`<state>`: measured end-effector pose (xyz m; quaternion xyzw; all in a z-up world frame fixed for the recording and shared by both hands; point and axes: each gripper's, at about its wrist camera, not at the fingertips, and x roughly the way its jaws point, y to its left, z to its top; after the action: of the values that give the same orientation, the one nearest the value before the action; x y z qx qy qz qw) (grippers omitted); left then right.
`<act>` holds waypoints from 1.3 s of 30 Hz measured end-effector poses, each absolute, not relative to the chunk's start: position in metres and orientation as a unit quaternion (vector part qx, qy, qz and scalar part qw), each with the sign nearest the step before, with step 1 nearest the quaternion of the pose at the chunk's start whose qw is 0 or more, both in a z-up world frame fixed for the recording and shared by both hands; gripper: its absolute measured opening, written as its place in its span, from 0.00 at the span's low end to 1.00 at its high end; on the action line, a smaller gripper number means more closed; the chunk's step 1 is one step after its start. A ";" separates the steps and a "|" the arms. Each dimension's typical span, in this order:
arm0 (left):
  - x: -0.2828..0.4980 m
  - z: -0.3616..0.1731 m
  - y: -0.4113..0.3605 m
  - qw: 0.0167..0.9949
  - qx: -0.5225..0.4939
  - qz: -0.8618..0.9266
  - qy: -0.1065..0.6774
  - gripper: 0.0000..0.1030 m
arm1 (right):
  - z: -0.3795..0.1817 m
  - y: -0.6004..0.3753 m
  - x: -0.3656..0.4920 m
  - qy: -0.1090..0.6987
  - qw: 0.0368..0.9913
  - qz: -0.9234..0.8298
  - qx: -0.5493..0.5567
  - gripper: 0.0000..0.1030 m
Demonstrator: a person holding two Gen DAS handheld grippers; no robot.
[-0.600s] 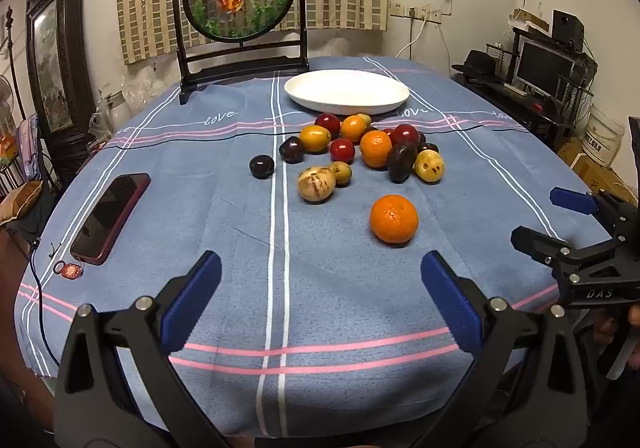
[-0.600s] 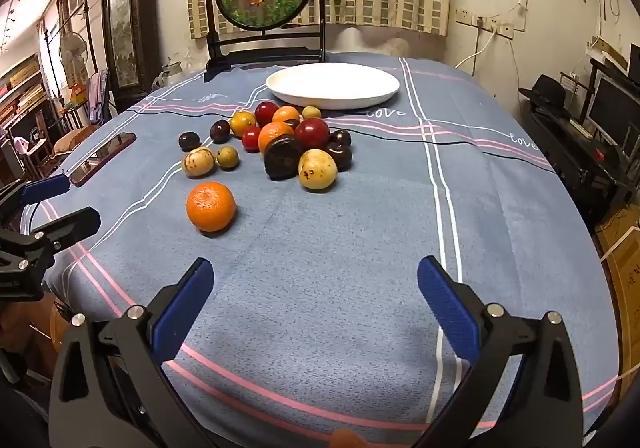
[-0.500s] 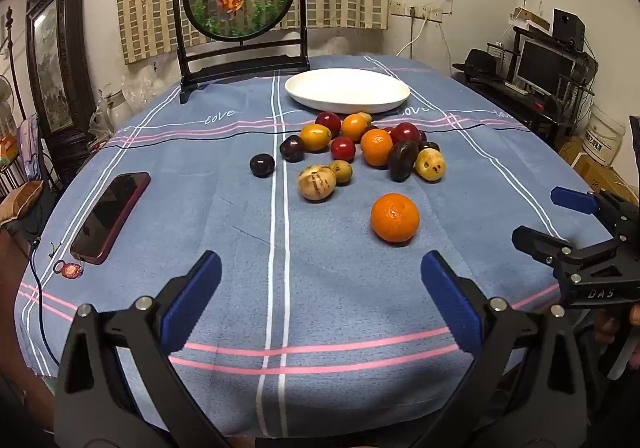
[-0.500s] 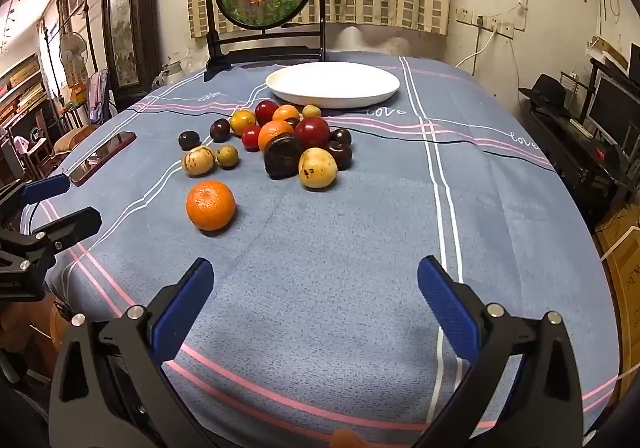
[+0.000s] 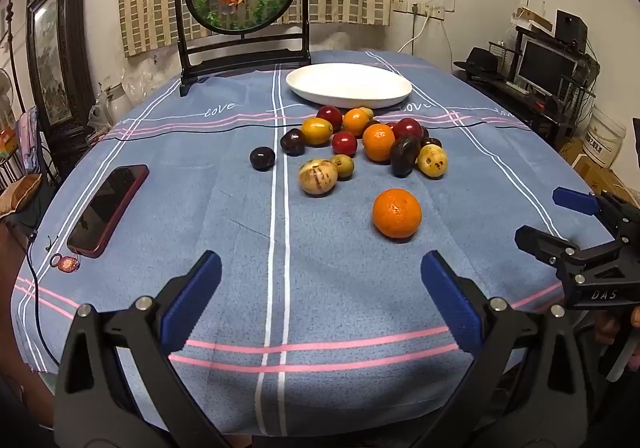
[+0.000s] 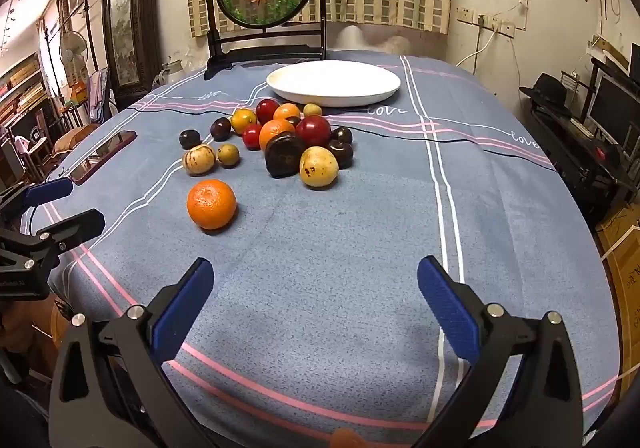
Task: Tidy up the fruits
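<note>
The left gripper hangs above the blue tablecloth, its jaws wide apart with nothing between them. Ahead, one orange lies alone, apart from the fruit pile. Behind the pile stands a white plate. A red phone lies at left.

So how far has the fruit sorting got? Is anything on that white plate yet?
Nothing looks done: the white plate is bare. Nothing is in hand either; the left gripper and right gripper are both open over the tablecloth. All the fruit is left: the lone orange nearest the grippers and the cluster of fruit just before the plate.
</note>
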<state>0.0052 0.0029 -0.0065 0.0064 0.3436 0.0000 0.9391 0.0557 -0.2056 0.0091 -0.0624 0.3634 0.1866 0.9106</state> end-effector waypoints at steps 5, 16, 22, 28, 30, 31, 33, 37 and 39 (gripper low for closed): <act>0.006 -0.008 0.002 0.939 0.006 0.000 0.344 0.98 | 0.010 -0.204 0.055 0.364 0.910 0.186 -0.063 0.99; 0.005 -0.009 0.003 0.937 0.001 -0.001 0.349 0.98 | 0.007 -0.203 0.054 0.365 0.910 0.186 -0.063 0.99; 0.005 -0.009 0.003 0.937 0.000 -0.001 0.350 0.98 | 0.007 -0.204 0.055 0.366 0.910 0.187 -0.063 0.99; 0.006 -0.010 0.004 0.936 -0.001 0.000 0.351 0.98 | 0.007 -0.203 0.055 0.366 0.910 0.186 -0.064 0.99; 0.006 -0.010 0.004 0.936 -0.001 -0.001 0.351 0.98 | 0.007 -0.203 0.054 0.366 0.909 0.186 -0.063 0.99; 0.006 -0.010 0.004 0.936 -0.001 -0.001 0.351 0.98 | 0.007 -0.203 0.055 0.366 0.909 0.187 -0.063 0.99; 0.006 -0.010 0.004 0.936 -0.001 -0.001 0.351 0.98 | 0.007 -0.203 0.055 0.367 0.909 0.186 -0.063 0.99; 0.006 -0.010 0.004 0.936 -0.001 0.000 0.352 0.98 | 0.006 -0.202 0.056 0.367 0.909 0.187 -0.063 0.99; 0.006 -0.010 0.005 0.936 -0.001 0.000 0.352 0.98 | 0.006 -0.201 0.056 0.367 0.909 0.186 -0.064 0.99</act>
<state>0.0060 0.0046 -0.0105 -0.0012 0.3519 -0.0002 0.9360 0.0557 -0.2013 0.0056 -0.0637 0.3670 0.1861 0.9092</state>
